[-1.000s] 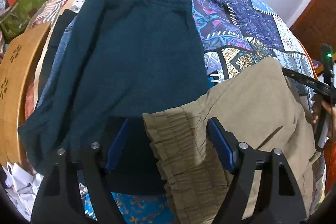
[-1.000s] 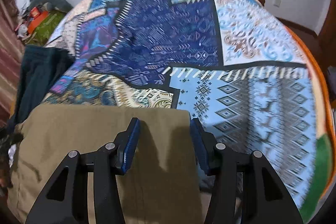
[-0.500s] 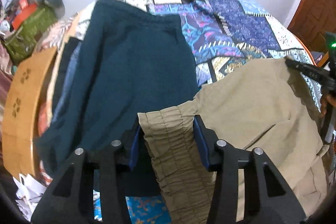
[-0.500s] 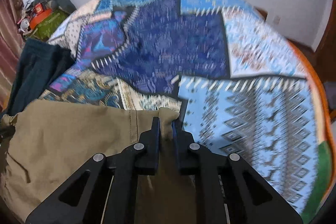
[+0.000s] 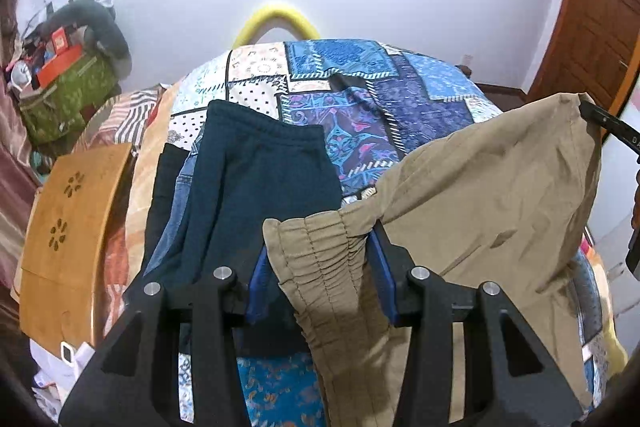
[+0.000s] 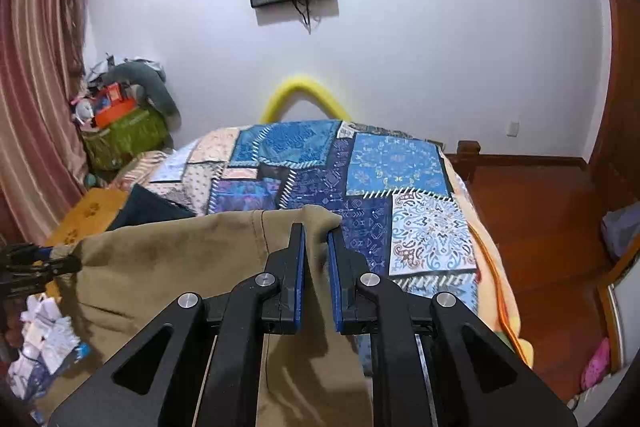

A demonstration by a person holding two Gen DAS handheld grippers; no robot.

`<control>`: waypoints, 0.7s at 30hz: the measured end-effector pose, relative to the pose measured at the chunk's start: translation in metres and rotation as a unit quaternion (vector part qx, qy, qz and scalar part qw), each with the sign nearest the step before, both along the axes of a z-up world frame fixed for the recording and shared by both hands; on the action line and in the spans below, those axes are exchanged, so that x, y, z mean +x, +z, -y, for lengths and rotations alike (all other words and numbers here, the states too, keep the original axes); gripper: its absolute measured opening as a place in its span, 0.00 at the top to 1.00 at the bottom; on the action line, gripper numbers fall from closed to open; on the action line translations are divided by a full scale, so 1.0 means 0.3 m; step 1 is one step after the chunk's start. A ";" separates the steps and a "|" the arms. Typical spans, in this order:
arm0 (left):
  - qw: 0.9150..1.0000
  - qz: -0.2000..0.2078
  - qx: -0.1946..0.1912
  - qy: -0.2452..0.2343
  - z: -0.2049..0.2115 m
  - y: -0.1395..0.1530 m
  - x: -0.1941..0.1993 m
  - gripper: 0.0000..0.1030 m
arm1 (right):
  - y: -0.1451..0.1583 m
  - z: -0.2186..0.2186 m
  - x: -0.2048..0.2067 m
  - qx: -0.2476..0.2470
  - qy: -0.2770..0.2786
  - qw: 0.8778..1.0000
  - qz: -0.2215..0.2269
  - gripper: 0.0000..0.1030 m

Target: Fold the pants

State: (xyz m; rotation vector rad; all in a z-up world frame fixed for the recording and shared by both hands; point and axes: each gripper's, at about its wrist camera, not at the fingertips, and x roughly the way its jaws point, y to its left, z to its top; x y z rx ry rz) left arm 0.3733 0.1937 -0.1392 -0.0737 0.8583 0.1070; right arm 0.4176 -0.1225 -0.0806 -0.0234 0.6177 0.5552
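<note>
Khaki pants (image 5: 480,195), ruched elastic waistband (image 5: 320,251)

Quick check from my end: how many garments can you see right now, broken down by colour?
Khaki: 1, the khaki pants held by the left gripper and right gripper
Dark teal: 1, the teal pants on the bed
Blue denim: 1, jeans edge showing under the teal pair
Black: 1, black garment at the bottom of that pile
Total: 4
</note>
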 end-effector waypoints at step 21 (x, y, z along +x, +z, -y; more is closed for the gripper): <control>0.996 0.001 0.044 -0.072 0.170 0.007 -0.474 0.56 | -0.080 0.215 -0.552 -0.011 0.011 1.000 -0.013 0.91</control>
